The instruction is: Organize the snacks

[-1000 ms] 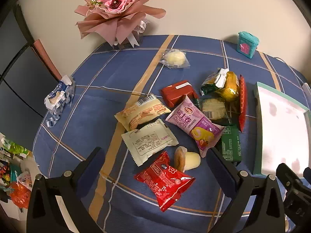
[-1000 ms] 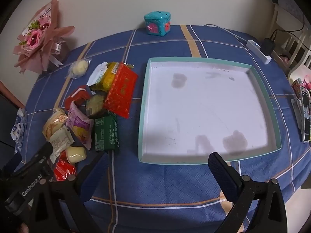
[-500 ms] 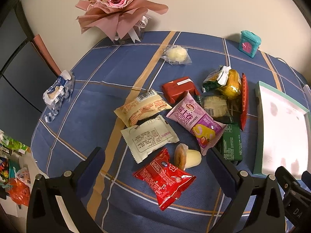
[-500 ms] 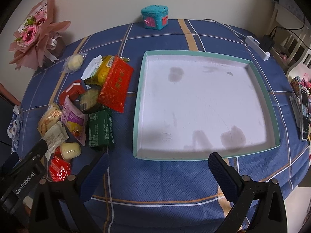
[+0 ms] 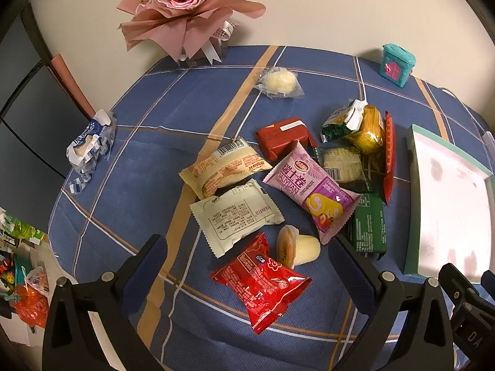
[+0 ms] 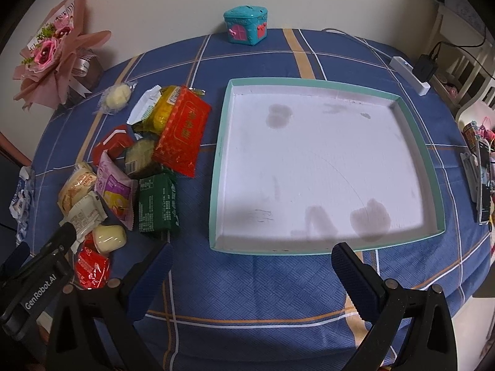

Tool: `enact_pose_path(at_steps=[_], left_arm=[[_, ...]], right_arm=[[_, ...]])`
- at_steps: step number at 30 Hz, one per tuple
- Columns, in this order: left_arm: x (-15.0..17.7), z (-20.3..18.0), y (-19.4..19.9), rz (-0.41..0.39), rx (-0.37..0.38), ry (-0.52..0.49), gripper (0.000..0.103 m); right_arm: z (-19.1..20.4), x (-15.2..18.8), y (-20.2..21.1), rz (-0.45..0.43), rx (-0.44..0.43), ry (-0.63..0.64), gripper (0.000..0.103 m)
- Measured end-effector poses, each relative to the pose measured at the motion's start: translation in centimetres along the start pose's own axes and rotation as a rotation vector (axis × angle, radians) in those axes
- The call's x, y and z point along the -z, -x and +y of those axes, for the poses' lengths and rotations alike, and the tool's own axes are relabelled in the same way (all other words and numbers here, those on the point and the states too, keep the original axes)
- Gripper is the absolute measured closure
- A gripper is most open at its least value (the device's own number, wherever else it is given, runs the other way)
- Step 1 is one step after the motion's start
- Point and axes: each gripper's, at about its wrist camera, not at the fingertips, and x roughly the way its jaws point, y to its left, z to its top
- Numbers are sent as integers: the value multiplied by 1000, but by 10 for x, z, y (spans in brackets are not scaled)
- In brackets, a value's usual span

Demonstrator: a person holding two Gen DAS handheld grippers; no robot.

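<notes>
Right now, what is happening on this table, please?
A person holds two grippers above a blue plaid tablecloth. The left gripper is open over a shiny red snack packet; the right gripper is open before a teal-rimmed white tray holding no snacks. The snacks lie beside the tray.

The tray (image 5: 413, 204) runs off the left view's right edge.

Woven matt blue plaid cloth (image 5: 148, 142) over the counter, glossy crinkled red foil packet (image 5: 263, 281), shiny purple plastic wrapper (image 5: 312, 188), clear film around the pale bun (image 5: 280, 82), matt white card tray (image 6: 433, 167) with teal rim, matt pink paper wrapping the bouquet (image 5: 185, 18), smooth black plastic claws.
</notes>
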Motion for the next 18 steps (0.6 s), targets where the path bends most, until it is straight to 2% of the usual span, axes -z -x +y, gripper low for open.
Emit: enact_pose_path(at_steps=[18], left_arm=[[1, 2, -4, 18, 13, 10, 0]], right_arm=[[0, 0, -2, 17, 25, 11, 0]])
